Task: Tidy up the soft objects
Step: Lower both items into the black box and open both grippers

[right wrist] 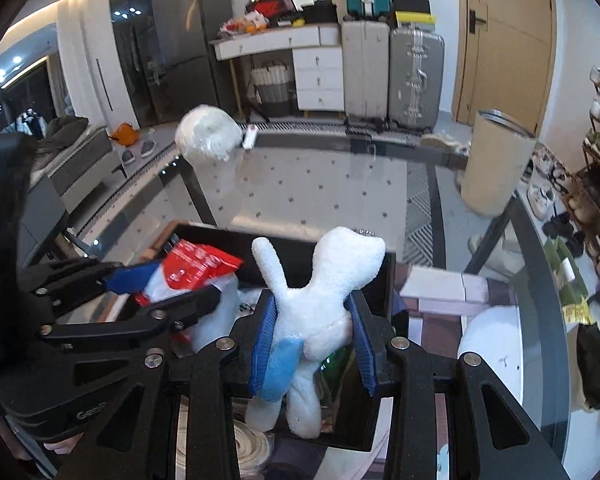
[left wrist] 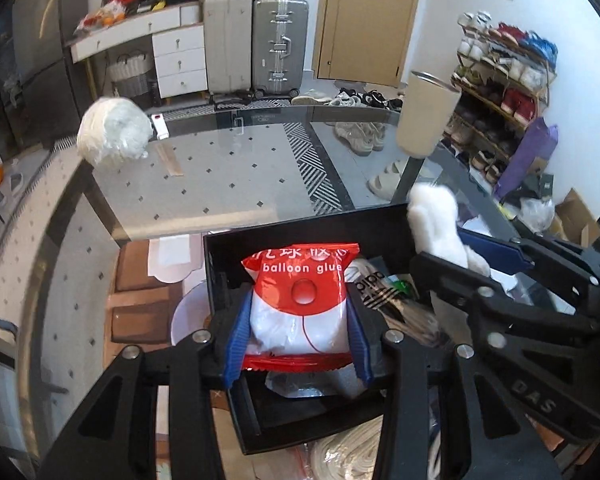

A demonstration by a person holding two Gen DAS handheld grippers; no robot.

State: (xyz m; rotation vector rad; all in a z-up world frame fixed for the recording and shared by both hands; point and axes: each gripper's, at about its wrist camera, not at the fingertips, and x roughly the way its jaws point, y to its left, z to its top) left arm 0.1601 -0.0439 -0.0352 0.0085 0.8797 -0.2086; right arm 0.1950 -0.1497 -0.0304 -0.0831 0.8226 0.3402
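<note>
My left gripper [left wrist: 298, 330] is shut on a red and white "balloon glue" bag [left wrist: 300, 300] and holds it over a black box [left wrist: 300, 228] on the glass table. My right gripper [right wrist: 314, 340] is shut on a white plush toy [right wrist: 320, 292] with a blue patch, held over the same box [right wrist: 388, 280]. The plush [left wrist: 436, 224] and right gripper [left wrist: 500, 276] show at the right of the left wrist view. The bag [right wrist: 196, 268] and left gripper [right wrist: 156, 292] show at the left of the right wrist view.
A white fluffy ball in plastic wrap [left wrist: 114, 132] lies at the table's far left corner, also in the right wrist view [right wrist: 208, 134]. A beige cylindrical bin [left wrist: 426, 114] stands at the far right. A small white device [left wrist: 160, 126] lies beside the ball. Packets lie inside the box.
</note>
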